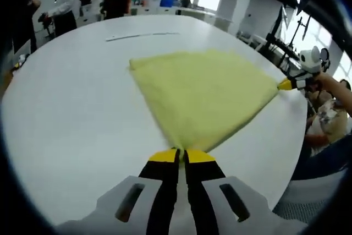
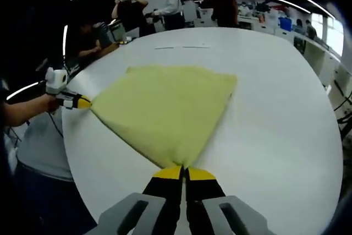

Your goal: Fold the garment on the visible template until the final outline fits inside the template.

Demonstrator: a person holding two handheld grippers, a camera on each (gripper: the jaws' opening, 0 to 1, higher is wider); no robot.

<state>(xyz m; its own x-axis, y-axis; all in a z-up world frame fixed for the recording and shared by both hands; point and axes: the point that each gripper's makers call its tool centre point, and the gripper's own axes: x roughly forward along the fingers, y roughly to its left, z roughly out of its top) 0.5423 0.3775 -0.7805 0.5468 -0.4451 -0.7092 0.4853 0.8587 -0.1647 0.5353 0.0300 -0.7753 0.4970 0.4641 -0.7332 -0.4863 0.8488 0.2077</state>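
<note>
A pale yellow garment (image 1: 203,94) lies spread on the white table (image 1: 71,108), stretched taut between two corners. My left gripper (image 1: 181,155) is shut on the near corner in the left gripper view. In that view my right gripper (image 1: 286,85) pinches the far right corner. The right gripper view has the same garment (image 2: 165,108), with my right gripper (image 2: 184,171) shut on its near corner and my left gripper (image 2: 82,103) clamped on the left corner. No template outline is visible under the cloth.
A thin pale strip (image 1: 140,36) lies on the table beyond the garment, also seen as the strip (image 2: 181,47). The table edge (image 2: 77,152) runs close to the person holding the grippers. People (image 2: 165,4) stand behind the table among desks.
</note>
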